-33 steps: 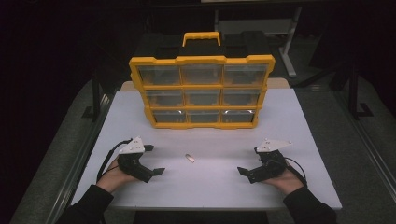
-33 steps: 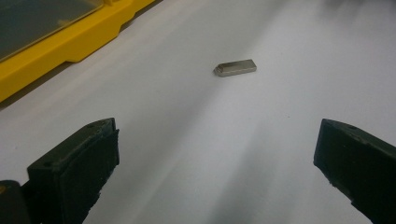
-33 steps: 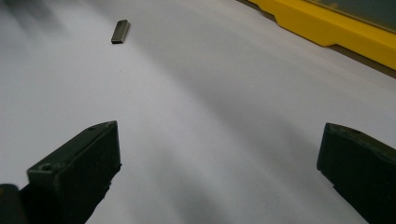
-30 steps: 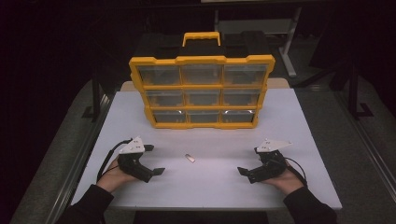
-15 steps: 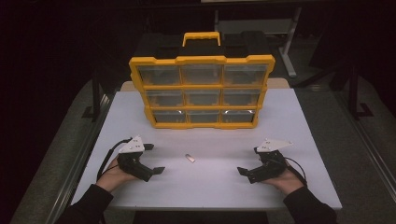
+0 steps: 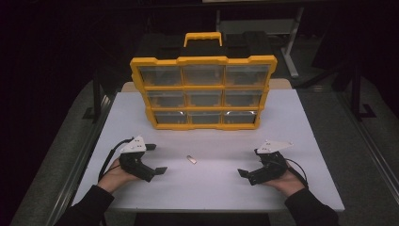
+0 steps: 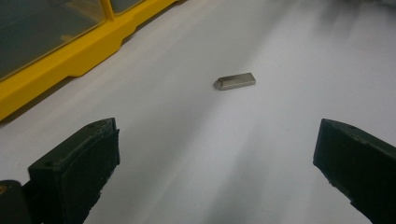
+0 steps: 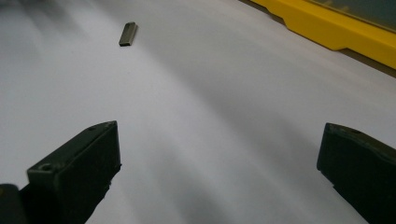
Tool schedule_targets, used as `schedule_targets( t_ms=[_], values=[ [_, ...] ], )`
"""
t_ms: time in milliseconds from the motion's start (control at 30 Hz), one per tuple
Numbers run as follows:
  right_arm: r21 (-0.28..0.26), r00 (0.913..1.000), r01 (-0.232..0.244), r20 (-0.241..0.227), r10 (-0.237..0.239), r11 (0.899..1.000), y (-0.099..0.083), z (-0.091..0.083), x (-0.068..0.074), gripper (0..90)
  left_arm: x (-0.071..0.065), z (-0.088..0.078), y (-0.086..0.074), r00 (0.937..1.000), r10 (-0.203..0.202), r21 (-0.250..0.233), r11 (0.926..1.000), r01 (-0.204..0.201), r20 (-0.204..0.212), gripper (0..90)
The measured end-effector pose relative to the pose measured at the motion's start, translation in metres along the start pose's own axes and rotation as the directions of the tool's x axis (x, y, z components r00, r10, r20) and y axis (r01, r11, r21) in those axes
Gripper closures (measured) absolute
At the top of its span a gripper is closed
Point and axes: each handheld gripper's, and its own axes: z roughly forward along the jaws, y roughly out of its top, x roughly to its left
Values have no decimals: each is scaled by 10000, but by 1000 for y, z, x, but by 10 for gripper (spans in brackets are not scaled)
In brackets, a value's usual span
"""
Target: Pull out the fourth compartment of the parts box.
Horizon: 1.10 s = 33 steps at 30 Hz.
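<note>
A: Where does the small metal piece (image 6: 191,159) lie?

B: In the high view it sits just below the middle of the frame, flat on the white table (image 6: 211,186), between the two grippers and apart from both. It is a short, flat, greyish bar. In the left gripper view it shows a little above centre (image 7: 235,81), and in the right gripper view it lies in the upper left (image 8: 128,34).

A: And the left gripper (image 6: 154,159)?

B: Lower left of the high view, held in the person's left hand (image 6: 114,175), low over the table. Its jaws stand wide apart and hold nothing. In the left gripper view the two black jaws rise at the bottom corners with bare table between them (image 7: 212,175), and the bar lies farther off, ahead of the gap.

A: The right gripper (image 6: 248,164)?

B: Lower right of the high view, in the person's right hand (image 6: 287,181). It is also spread wide and empty, with bare table between the jaws in its own view (image 8: 217,175). The bar is well off toward the upper left there.

A: What stands behind?

B: A yellow organizer case (image 6: 203,92) with clear drawers in three rows, upright at the far part of the table, upper middle of the high view. Its yellow base edge shows at the upper left of the left gripper view (image 7: 79,53) and the upper right of the right gripper view (image 8: 336,30).
</note>
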Motion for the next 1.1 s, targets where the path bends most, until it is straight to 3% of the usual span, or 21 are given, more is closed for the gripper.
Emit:
schedule_targets(
  t_ms=[1100],
  values=[
    [68, 10000, 14, -61, -14, 10000, 0, 1, 1, 0, 1, 7, 10, 9999, -36, -344, 9994, 40, 126, 1]
  ],
)
